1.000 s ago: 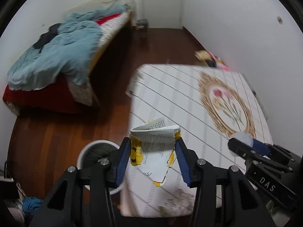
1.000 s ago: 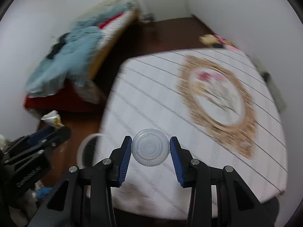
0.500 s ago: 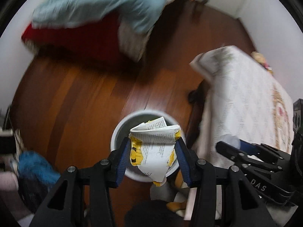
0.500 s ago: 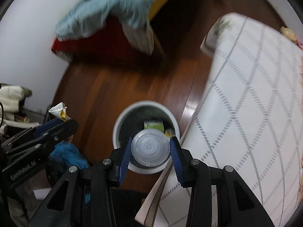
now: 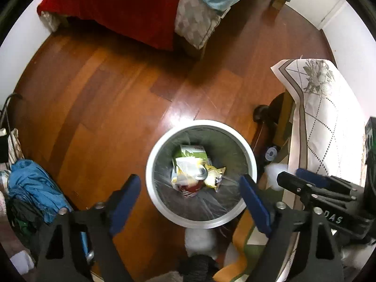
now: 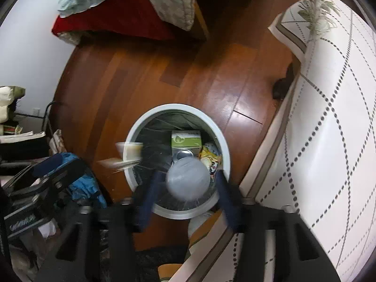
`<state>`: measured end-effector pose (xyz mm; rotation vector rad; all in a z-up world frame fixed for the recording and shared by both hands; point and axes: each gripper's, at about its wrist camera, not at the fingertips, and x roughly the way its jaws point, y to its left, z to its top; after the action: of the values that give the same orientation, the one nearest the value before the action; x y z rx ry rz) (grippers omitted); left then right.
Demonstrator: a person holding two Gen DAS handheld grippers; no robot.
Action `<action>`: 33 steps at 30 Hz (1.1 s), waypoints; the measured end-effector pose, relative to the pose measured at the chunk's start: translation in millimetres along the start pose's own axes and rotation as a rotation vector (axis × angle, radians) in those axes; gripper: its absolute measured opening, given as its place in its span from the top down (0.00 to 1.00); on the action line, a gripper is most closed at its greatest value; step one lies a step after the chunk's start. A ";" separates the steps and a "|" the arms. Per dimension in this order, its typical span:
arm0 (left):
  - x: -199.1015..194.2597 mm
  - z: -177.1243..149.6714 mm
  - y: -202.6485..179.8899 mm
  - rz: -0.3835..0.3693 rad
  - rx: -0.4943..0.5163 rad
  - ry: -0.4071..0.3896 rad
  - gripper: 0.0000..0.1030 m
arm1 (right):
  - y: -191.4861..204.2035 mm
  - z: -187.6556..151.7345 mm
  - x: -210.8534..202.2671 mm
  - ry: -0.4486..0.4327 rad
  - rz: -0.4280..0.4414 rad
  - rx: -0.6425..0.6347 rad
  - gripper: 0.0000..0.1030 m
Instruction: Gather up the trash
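Above a white trash bin [image 5: 250, 156] on the wooden floor [image 5: 105, 98], the left gripper [image 5: 190, 198] hangs with its 2 blue-padded jaws spread wide and nothing between them. Inside the lined bin lie a green carton [image 5: 191, 151], a crumpled paper wrapper [image 5: 186, 170], a yellow snack bag [image 5: 215, 176] and a red can [image 5: 191, 189]. The right gripper [image 6: 188, 188] is blurred, its jaws parted on either side of a clear plastic lid [image 6: 188, 179] over the bin's near rim; whether they touch it cannot be told.
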<state>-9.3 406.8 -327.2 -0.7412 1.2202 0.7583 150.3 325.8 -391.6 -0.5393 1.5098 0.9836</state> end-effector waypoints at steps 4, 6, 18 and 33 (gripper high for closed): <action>-19.8 -5.9 3.1 0.023 0.031 -0.024 0.03 | 11.5 -10.1 -19.0 -0.025 -0.042 -0.008 0.08; -31.3 -11.0 4.1 0.034 0.043 -0.040 0.03 | 20.4 -17.2 -32.9 -0.030 -0.070 -0.025 0.07; -120.0 -55.3 -3.7 0.013 0.054 -0.141 0.03 | 26.3 -73.8 -133.5 -0.115 -0.090 -0.013 0.05; -246.4 -106.7 -15.3 -0.113 0.074 -0.280 0.03 | 52.7 -169.8 -291.7 -0.299 0.071 -0.070 0.02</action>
<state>-95.9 283.7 -104.2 -0.6151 0.9404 0.6940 69.4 157.0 -105.8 -0.3704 1.2384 1.1223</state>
